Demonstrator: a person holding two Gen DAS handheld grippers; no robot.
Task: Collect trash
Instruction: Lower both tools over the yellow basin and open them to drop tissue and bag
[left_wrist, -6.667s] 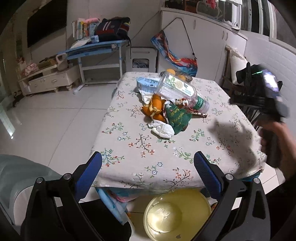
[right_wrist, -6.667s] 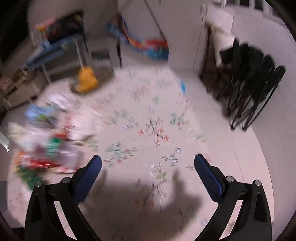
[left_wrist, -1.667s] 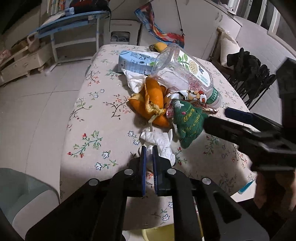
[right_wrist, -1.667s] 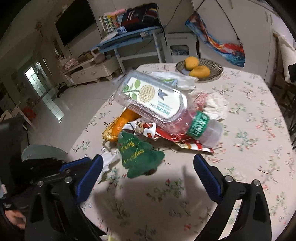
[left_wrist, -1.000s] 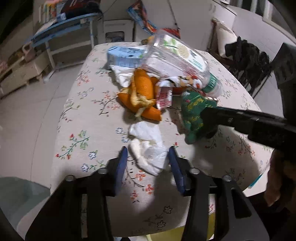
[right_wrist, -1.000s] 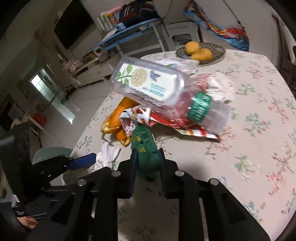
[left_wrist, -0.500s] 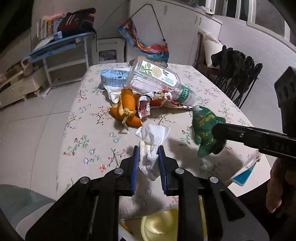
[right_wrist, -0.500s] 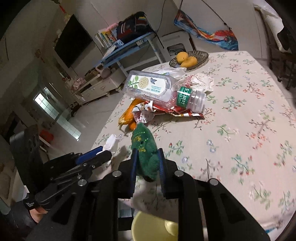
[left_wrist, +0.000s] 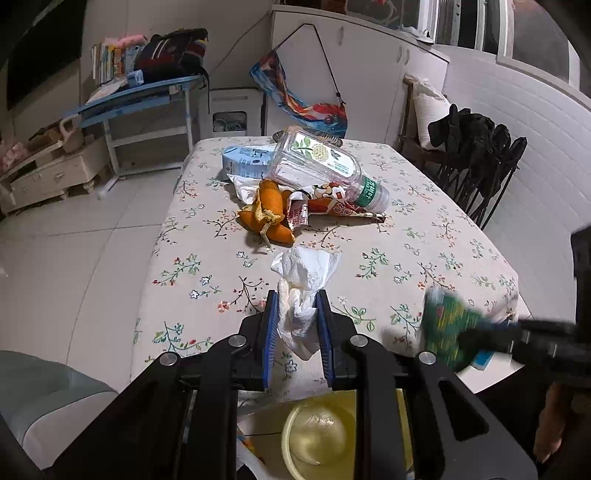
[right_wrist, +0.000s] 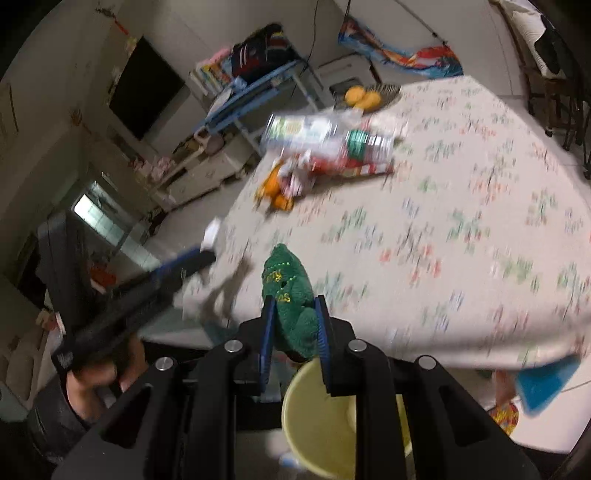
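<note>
My left gripper is shut on a crumpled white tissue, lifted above the near edge of the floral table. In the right wrist view my right gripper is shut on a green tree-shaped fabric piece, held just over the table's near edge. That green piece shows blurred at the right of the left wrist view. A yellow bin stands on the floor below both grippers, also seen as the bin in the right wrist view. More trash stays mid-table: a clear plastic bottle, orange peels, a red wrapper and a blue-white carton.
A plate of fruit sits at the table's far end. Black folded chairs stand to the right, a blue desk and low cabinet to the left. A pale chair seat is at my near left.
Both grippers have pulled back toward the near table edge with their loads. The green piece has swung from beside the tissue to the far right, over the table's edge.
</note>
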